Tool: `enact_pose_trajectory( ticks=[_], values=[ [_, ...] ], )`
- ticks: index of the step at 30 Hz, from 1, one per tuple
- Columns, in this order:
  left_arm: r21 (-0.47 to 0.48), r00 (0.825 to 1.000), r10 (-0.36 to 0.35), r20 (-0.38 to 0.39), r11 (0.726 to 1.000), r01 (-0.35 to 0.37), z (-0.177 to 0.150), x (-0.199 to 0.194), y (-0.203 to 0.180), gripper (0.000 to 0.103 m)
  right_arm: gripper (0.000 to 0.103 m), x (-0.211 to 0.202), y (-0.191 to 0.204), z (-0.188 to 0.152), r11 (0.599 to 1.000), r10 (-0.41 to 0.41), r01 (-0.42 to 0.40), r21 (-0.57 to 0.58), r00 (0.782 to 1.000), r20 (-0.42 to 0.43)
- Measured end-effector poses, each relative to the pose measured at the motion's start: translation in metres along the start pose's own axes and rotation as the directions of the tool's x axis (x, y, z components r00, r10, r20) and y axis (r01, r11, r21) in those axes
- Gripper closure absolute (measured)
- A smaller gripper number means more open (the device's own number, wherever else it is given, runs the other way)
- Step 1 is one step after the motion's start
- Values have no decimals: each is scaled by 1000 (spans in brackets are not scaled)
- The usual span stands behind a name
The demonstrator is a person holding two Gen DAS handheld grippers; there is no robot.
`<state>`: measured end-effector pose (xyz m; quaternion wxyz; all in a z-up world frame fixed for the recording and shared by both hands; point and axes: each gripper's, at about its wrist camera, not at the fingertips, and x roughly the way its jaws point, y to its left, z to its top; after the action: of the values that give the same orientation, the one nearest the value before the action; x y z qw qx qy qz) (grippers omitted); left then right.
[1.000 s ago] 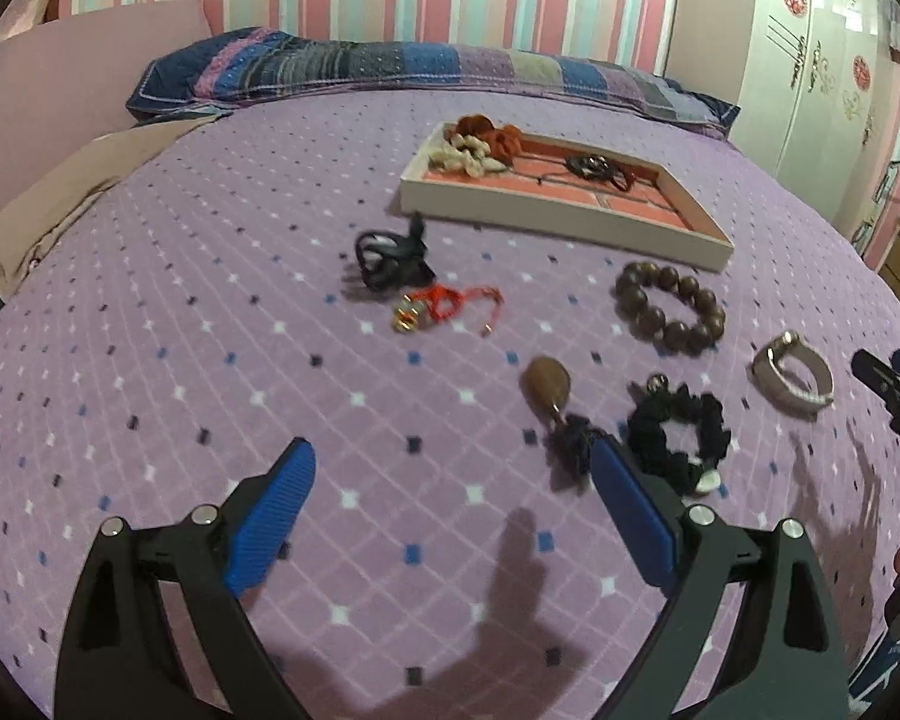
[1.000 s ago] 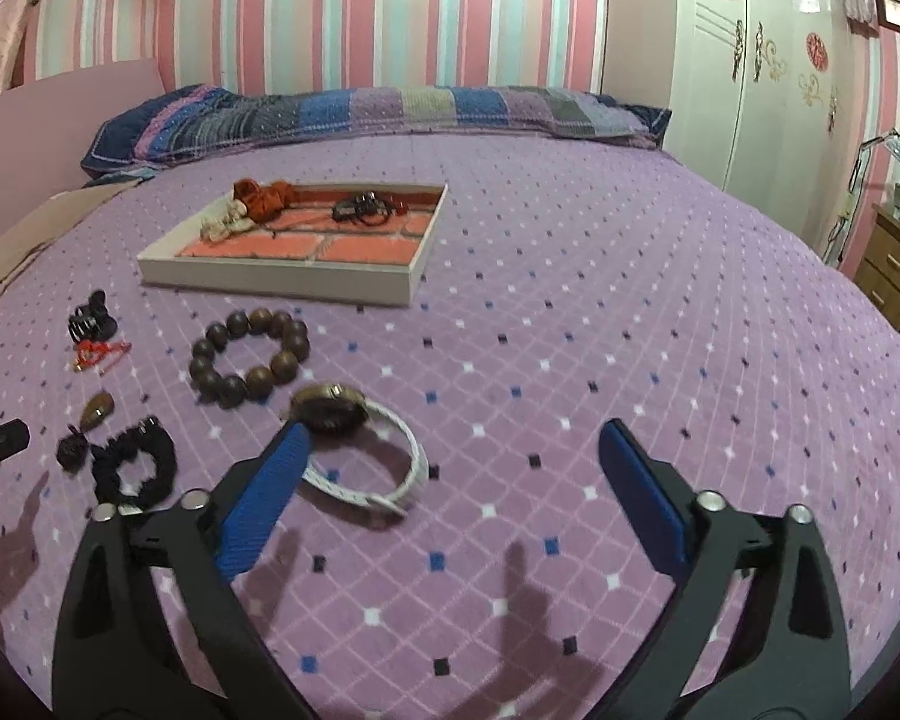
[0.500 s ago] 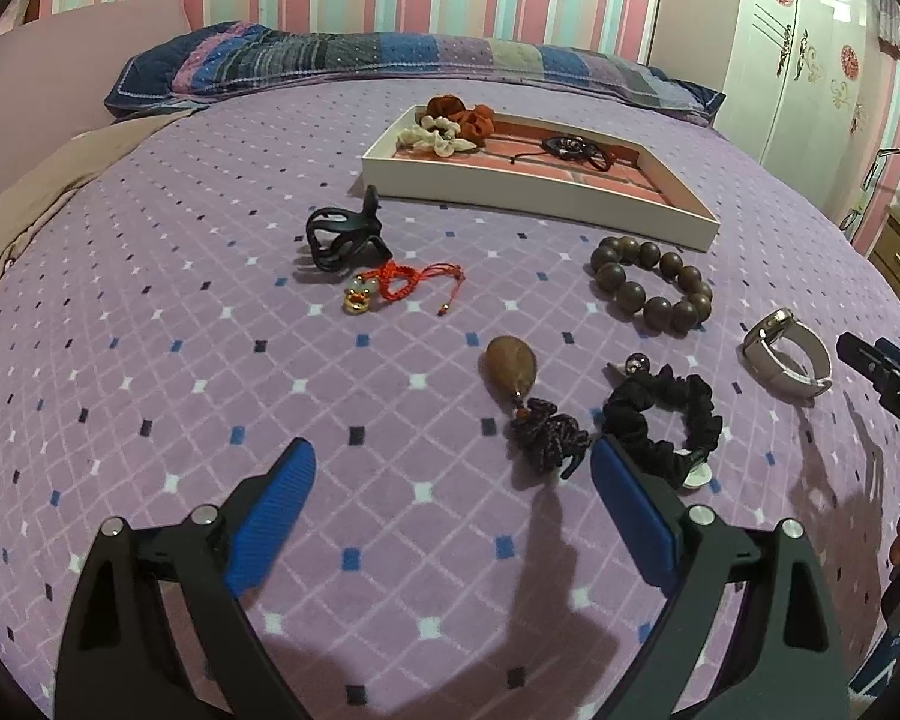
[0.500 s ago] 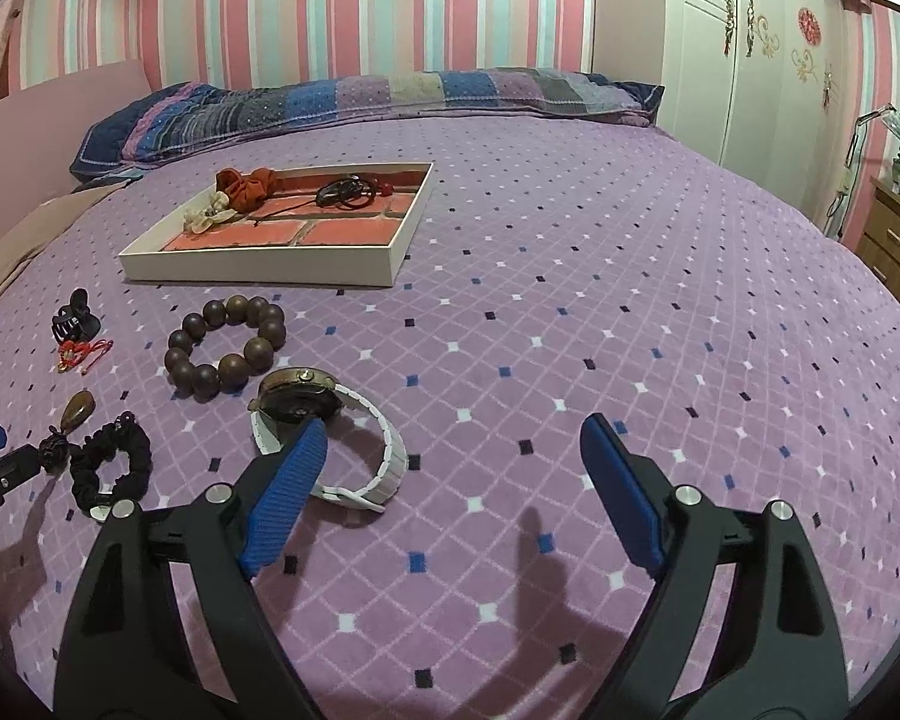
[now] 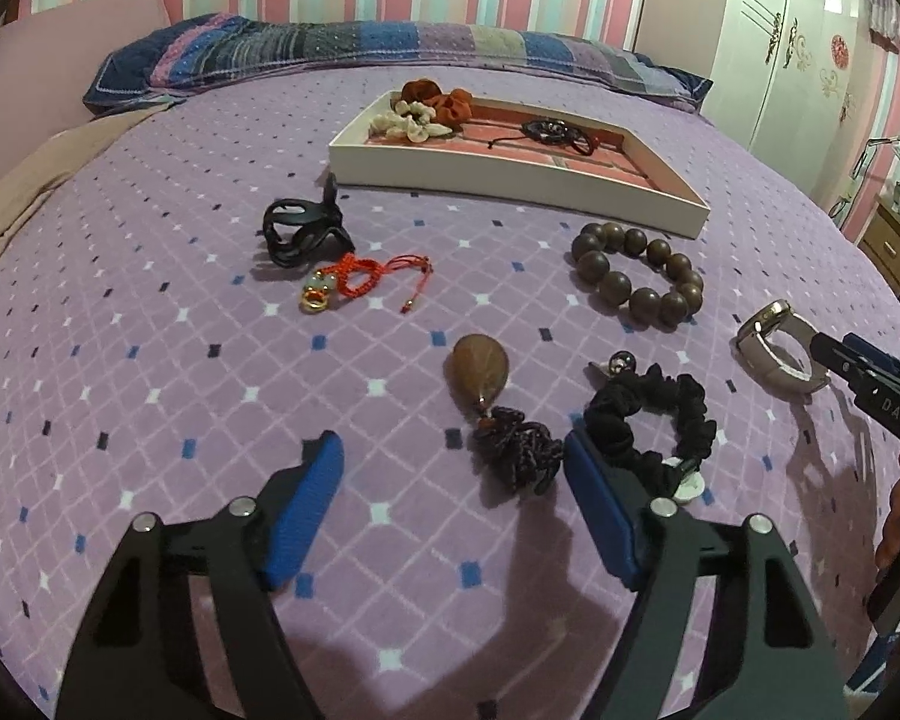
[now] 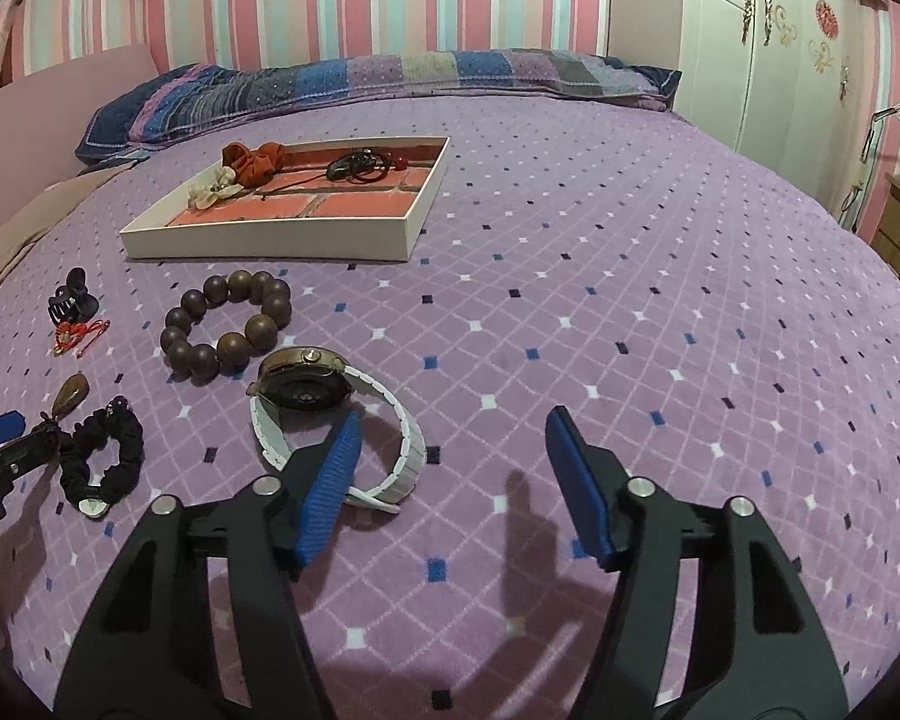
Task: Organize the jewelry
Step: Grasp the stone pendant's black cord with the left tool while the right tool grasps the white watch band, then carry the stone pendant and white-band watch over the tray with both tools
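Purple bedspread (image 5: 150, 330), both hand-held grippers (image 5: 453, 462) (image 6: 450, 438) spread; watch (image 6: 306, 384) face (right view only).

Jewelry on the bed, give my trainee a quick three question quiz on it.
1. True or false: both the left tongs and the right tongs are open.
2. Which item lies nearest the right tongs: A) watch, B) bead bracelet, C) hair claw?
3. Fill in: the orange scrunchie lies in the ____.

Key: 1 true; 2 A; 3 tray.
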<state>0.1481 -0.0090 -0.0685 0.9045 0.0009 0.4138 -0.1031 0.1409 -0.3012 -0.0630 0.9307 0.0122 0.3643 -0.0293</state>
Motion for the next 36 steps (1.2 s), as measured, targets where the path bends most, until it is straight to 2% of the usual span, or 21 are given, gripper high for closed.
enact_pose_trajectory(
  ticks=[2,5,8,15,25,27,36],
  values=[
    [10,1000,7,0,1000,-7,2,2,-2,29,45,2,1,1,1000,10,-10,0,1000,-5],
    [30,1000,6,-8,1000,-6,3,6,-7,42,49,4,4,1,1000,16,-16,-5,1000,-10],
    [40,1000,14,-10,999,-14,1,8,-8,49,56,7,7,1,1000,29,-29,-10,999,-21],
    [19,1000,15,-13,1000,-15,2,8,5,77,70,12,12,-1,999,54,-54,-9,998,-36],
    [6,1000,-27,-4,1000,27,4,6,14,79,82,13,14,1,996,86,-86,4,995,-43],
    [6,1000,-29,1,1000,29,4,5,14,79,93,12,13,2,996,87,-87,8,996,-37],
    [14,999,-40,33,999,40,10,-7,12,80,93,4,10,4,994,108,-108,22,994,0]
  ],
)
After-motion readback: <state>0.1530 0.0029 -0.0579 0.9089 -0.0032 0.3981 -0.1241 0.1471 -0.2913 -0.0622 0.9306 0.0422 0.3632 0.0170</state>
